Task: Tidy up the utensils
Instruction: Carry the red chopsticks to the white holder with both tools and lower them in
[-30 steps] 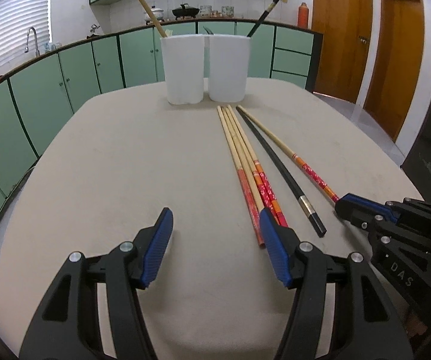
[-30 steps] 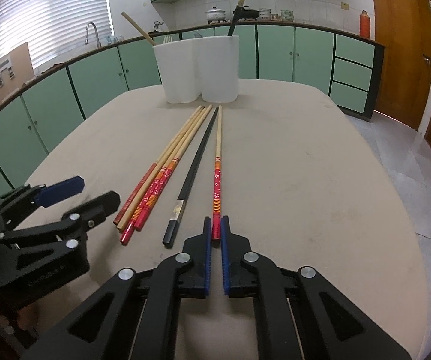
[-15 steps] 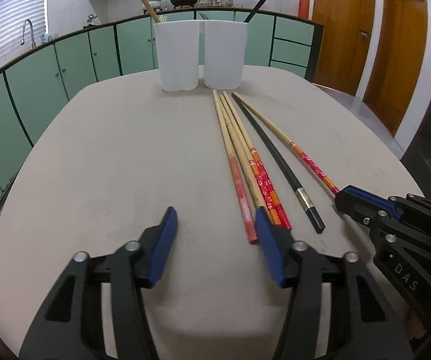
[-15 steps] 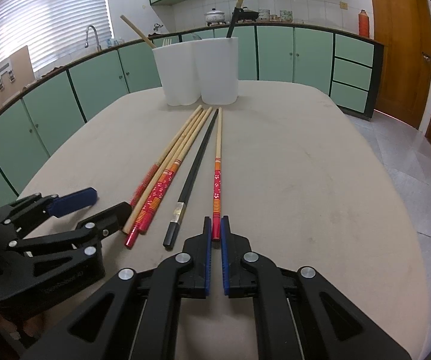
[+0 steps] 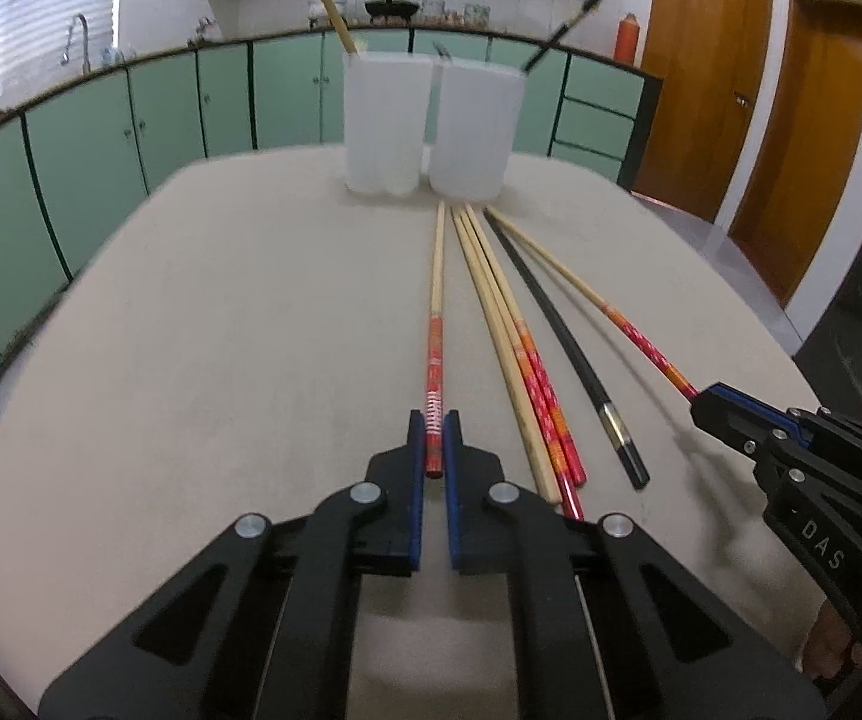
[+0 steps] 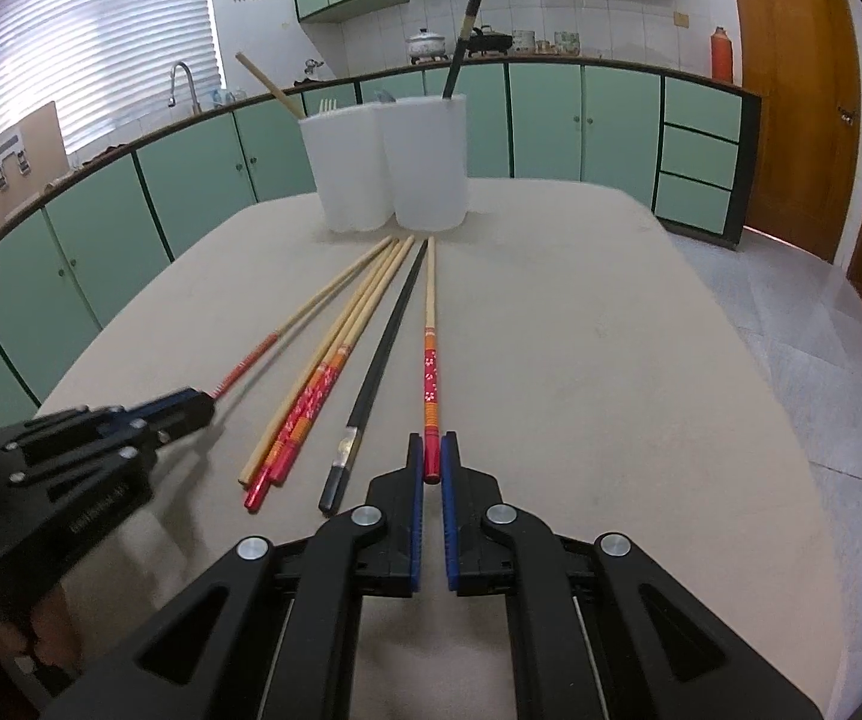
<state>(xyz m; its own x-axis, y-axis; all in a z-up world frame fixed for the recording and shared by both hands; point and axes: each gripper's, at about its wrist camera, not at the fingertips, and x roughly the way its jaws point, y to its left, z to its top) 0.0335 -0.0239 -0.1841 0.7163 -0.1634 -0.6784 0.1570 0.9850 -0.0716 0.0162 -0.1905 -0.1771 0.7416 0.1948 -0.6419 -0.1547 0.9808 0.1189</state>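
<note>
Several long chopsticks lie on the beige table, tips toward two white holder cups [image 5: 431, 126] [image 6: 395, 162]. My left gripper [image 5: 434, 427] is shut on the red end of the leftmost red-handled chopstick [image 5: 435, 324], which is split off from the bundle [image 5: 520, 348]. My right gripper [image 6: 431, 450] is shut on the red end of the rightmost red-handled chopstick [image 6: 429, 354]. A black chopstick [image 6: 383, 354] lies between the bundle and the right one. Each cup holds an upright chopstick.
The table edge [image 5: 23, 336] curves at left, with green cabinets [image 5: 101, 132] behind. Wooden doors [image 5: 706, 78] stand at right. The right gripper shows in the left wrist view [image 5: 802, 468]; the left gripper shows in the right wrist view [image 6: 89, 450].
My left gripper moved right and closed on the leftmost red-handled chopstick, pulling it away from the bundle. My right gripper stayed shut on its chopstick.
</note>
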